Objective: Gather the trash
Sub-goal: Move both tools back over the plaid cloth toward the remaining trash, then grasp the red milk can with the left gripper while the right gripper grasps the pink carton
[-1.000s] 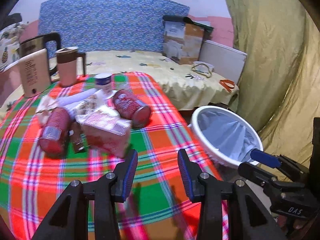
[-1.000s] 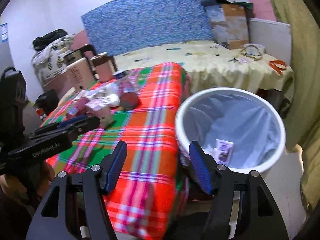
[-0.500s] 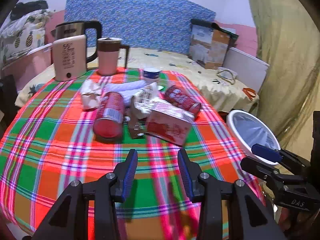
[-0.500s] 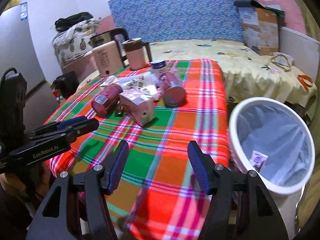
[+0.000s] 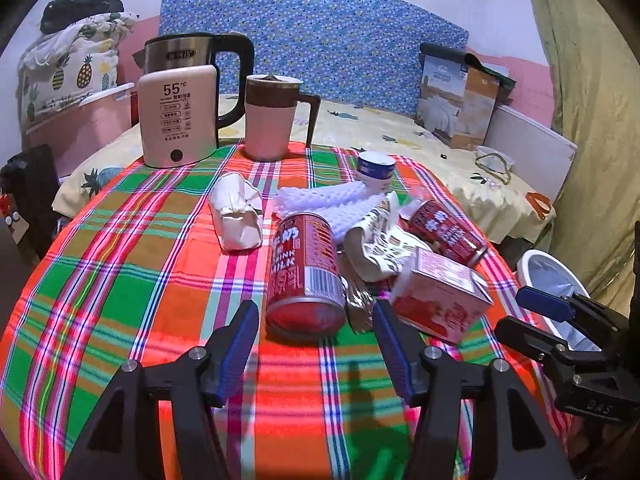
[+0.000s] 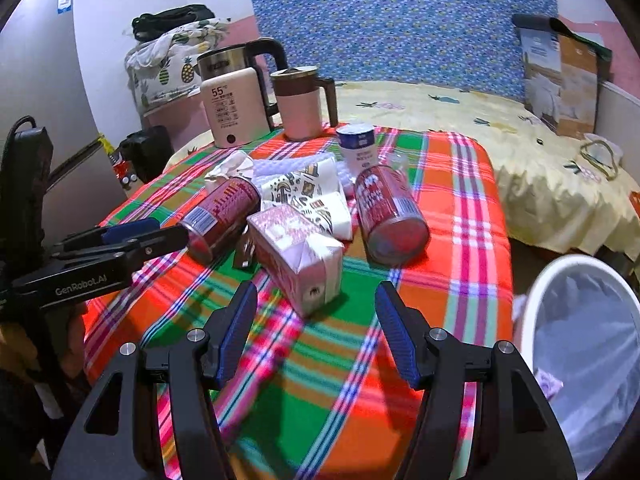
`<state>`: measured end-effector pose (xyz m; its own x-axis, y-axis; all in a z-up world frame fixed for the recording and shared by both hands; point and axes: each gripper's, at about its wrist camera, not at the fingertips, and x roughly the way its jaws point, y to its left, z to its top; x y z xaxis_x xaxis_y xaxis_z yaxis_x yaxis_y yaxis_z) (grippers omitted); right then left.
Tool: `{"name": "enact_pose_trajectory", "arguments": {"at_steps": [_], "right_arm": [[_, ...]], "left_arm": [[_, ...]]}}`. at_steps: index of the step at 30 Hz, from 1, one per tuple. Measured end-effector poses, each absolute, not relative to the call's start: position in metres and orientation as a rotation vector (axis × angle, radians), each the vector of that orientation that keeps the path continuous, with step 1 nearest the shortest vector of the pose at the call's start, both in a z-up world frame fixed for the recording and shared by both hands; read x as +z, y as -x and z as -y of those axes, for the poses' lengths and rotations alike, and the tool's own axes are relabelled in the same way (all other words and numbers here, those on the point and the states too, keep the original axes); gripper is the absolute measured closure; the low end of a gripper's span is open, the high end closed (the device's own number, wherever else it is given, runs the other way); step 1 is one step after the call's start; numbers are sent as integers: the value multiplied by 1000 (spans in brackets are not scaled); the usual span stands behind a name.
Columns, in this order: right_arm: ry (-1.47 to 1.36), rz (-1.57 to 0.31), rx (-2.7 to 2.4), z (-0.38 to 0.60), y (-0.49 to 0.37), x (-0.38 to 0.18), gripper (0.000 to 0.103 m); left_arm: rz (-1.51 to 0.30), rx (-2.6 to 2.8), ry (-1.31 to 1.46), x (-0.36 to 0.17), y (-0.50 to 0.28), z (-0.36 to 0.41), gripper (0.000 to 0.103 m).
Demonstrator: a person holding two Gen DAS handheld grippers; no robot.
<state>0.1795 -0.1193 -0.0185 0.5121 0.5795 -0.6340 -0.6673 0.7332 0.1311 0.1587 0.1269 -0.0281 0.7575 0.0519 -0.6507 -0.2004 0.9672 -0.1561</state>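
Note:
Trash lies piled on the plaid table [image 5: 120, 300]. A red can [image 5: 304, 272] lies on its side straight ahead of my open, empty left gripper [image 5: 316, 344]. A pink carton [image 5: 440, 294] lies to its right, with a second red can [image 5: 448, 232], crumpled paper [image 5: 236, 212], white foam netting [image 5: 324, 200] and a small blue-white cup [image 5: 376, 168] behind. In the right wrist view my open, empty right gripper [image 6: 316, 328] faces the pink carton [image 6: 296, 252], with the red cans [image 6: 216, 216] [image 6: 390, 212] on either side. The white lined bin [image 6: 584, 360] stands at the table's right.
A pink kettle base and steel kettle [image 5: 180, 112] and a pink mug [image 5: 272, 116] stand at the table's far edge. A bed with a yellow sheet [image 5: 400, 136] and a cardboard box [image 5: 456, 100] lie behind. A curtain [image 5: 592, 120] hangs right.
Both grippers have swung left from the bin toward the trash pile and moved closer to it. Both have opened wider and stay empty.

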Motion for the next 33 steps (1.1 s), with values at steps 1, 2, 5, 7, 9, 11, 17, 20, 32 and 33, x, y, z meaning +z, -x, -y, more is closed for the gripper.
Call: {"name": "enact_pose_trajectory", "arguments": {"at_steps": [1, 2, 5, 7, 9, 11, 17, 20, 32, 33], "right_arm": [[141, -711, 756, 118, -182, -19, 40], [143, -712, 762, 116, -184, -20, 40], [151, -710, 784, 111, -188, -21, 40], [157, -712, 793, 107, -190, -21, 40], [158, -714, 810, 103, -191, -21, 40], [149, -723, 824, 102, -191, -22, 40], [125, -739, 838, 101, -189, -22, 54], [128, -745, 831, 101, -186, -22, 59], [30, -770, 759, 126, -166, -22, 60], [26, -769, 757, 128, -164, -21, 60]], "left_arm": [[-703, 139, 221, -29, -162, -128, 44], [-711, 139, 222, -32, -168, -130, 44], [-721, 139, 227, -36, -176, -132, 44], [-723, 138, 226, -38, -180, -134, 44], [-726, 137, 227, -41, -183, -135, 44], [-736, 131, 238, -44, -186, -137, 44], [-748, 129, 265, -48, -189, -139, 50], [-748, 133, 261, -49, -185, -137, 50], [-737, 142, 243, -46, -146, -125, 51], [-737, 140, 240, -46, -142, -123, 51]]}}
